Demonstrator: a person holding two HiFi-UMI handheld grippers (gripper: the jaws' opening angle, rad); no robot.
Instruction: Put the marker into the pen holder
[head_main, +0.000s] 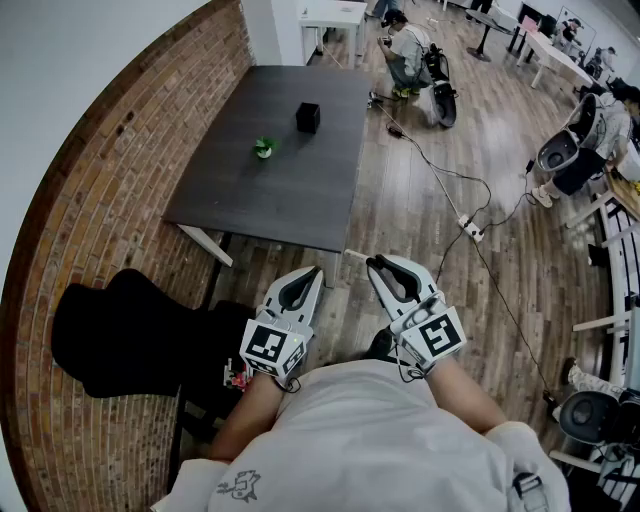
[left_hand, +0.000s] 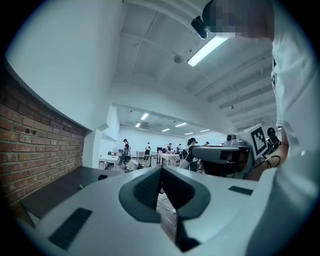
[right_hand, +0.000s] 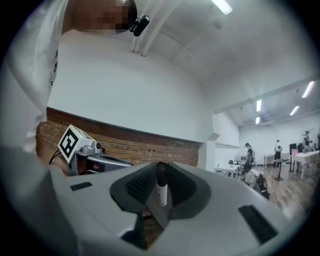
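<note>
A black pen holder (head_main: 308, 117) stands on the dark table (head_main: 260, 190), far ahead of both grippers. My right gripper (head_main: 376, 264) (right_hand: 161, 172) is held close to my body, short of the table's near edge, and is shut on a marker (right_hand: 162, 189) with a white barrel and a black cap. The marker stands upright between the pads. My left gripper (head_main: 312, 272) (left_hand: 161, 170) is beside it at the same height, its jaws together with nothing between them. The right gripper view shows neither table nor holder.
A small green object (head_main: 264, 148) lies on the table left of the holder. A black chair (head_main: 130, 330) sits at my left by the brick wall (head_main: 90, 200). Cables and a power strip (head_main: 470, 230) run across the wooden floor on the right. People sit further back.
</note>
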